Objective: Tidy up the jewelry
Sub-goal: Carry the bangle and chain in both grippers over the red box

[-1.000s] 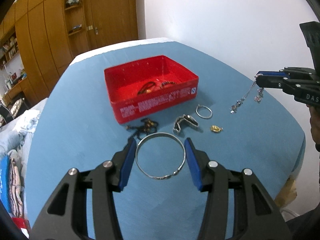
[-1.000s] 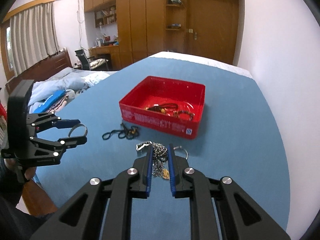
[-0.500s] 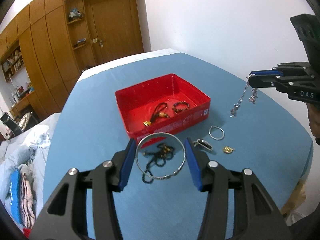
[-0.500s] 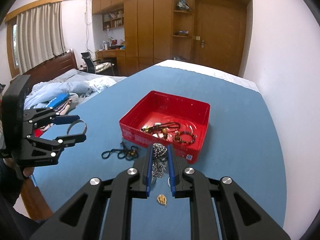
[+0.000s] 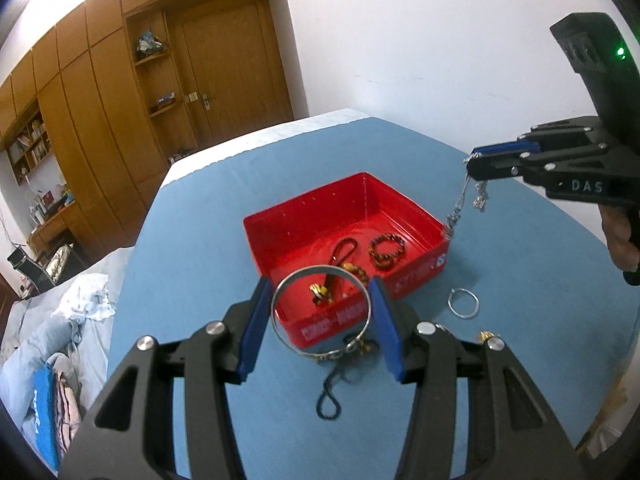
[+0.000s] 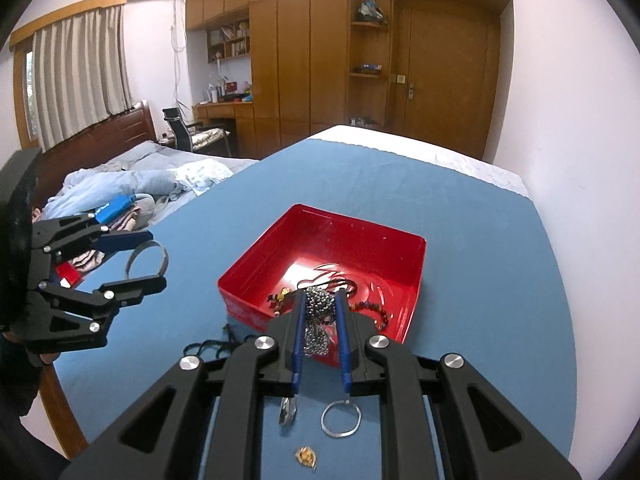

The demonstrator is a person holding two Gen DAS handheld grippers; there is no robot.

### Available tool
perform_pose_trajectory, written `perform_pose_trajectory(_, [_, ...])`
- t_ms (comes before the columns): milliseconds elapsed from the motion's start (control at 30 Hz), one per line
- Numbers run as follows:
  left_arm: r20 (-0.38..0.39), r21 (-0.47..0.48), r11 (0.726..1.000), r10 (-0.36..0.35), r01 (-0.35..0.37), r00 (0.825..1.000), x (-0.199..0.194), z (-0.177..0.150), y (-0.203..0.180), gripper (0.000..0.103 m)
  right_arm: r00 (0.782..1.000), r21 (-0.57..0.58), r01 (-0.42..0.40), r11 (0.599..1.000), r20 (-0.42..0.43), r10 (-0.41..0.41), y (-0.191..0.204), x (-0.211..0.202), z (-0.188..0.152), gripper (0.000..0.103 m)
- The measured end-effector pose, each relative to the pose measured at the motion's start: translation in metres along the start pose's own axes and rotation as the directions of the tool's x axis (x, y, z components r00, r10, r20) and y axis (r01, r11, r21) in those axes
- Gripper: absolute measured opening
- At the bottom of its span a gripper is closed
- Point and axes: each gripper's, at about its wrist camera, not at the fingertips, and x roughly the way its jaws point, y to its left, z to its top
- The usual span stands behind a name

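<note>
Bangle (image 5: 320, 312) between left gripper (image 5: 320, 320) pads (clamped)

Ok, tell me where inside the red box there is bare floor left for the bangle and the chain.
In the red box, the far half toward the back wall is bare. Its near half is crowded: a beaded bracelet and a dark cord with gold charms lie there. The left gripper holds the bangle; the right gripper holds the chain.

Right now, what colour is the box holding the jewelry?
Red box, seen best in the right wrist view.
</note>
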Motion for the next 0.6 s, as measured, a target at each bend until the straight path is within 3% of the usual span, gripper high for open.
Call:
perform_pose_trajectory(333, [-0.018,0.018,1.000,0.012,-0.012,1.000,0.050,0.029,0.019,0.048,0.999,0.029,-0.015,0.999,-0.051,0.017,-0.022,0.058,0.013,0.014])
perform_pose_trajectory(600, [-0.075,0.001,1.000,-0.013,0.013,0.997,0.106,0.035,0.031,0.048,0.994,0.048,-0.021,0.999,-0.108,0.027,-0.036,0.105,0.013,0.014])
